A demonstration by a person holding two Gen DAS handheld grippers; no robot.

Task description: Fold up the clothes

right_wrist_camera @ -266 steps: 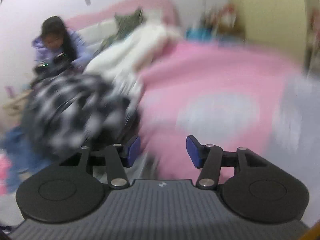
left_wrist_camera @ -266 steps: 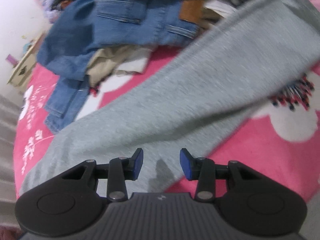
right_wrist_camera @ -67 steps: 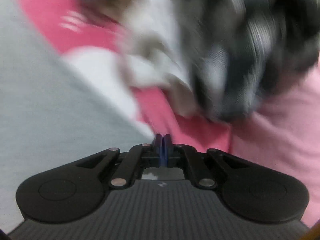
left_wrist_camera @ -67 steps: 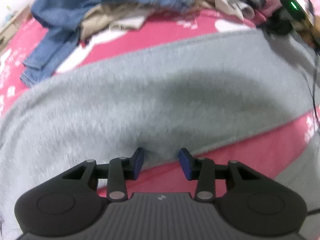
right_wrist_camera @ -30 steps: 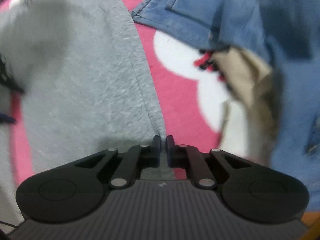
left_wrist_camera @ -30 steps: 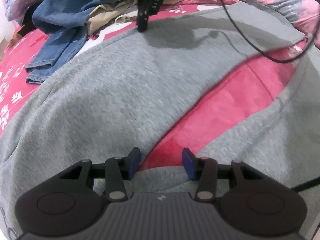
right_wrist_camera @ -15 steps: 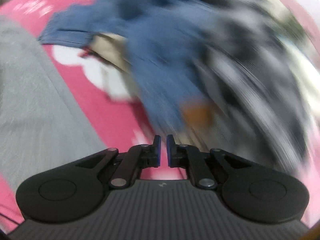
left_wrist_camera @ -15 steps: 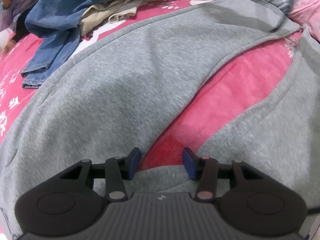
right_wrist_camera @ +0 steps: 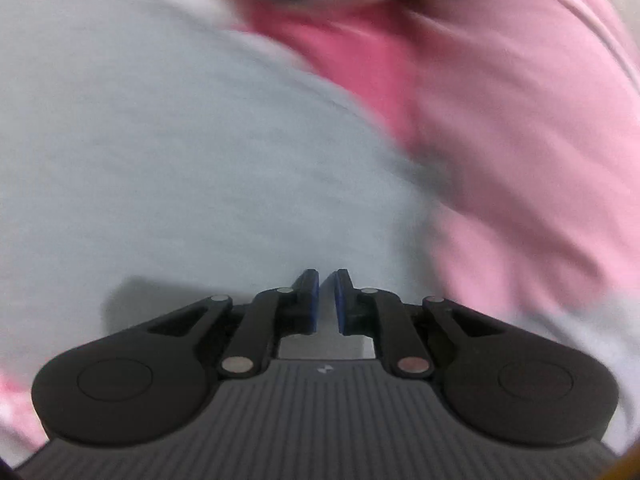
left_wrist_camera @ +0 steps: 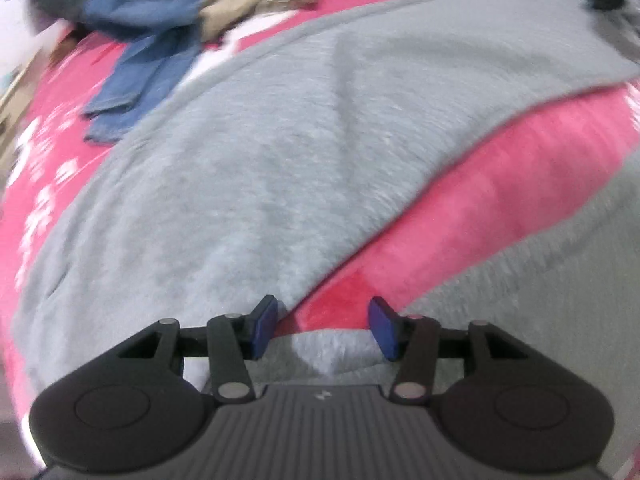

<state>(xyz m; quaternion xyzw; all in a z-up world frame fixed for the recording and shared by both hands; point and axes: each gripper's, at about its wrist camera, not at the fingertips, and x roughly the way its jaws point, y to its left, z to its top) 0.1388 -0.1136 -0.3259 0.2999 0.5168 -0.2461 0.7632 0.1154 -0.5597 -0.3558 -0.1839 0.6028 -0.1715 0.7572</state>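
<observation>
Sweatpants (left_wrist_camera: pixel 280 152) in grey fleece lie spread flat on the pink bedspread (left_wrist_camera: pixel 500 208), one leg running long from the near left toward the far right corner, the other leg off at the near right, a wedge of pink showing between them. Left gripper (left_wrist_camera: pixel 322 328) hovers at the crotch where the legs split, jaws wide apart, holding nothing. Right gripper (right_wrist_camera: pixel 325 304) sits low over grey cloth, jaws nearly together with a thin slit between; that view is blurred. Jeans (left_wrist_camera: pixel 140 56) and tan clothing (left_wrist_camera: pixel 240 12) are heaped at the far left edge; no containers show.
</observation>
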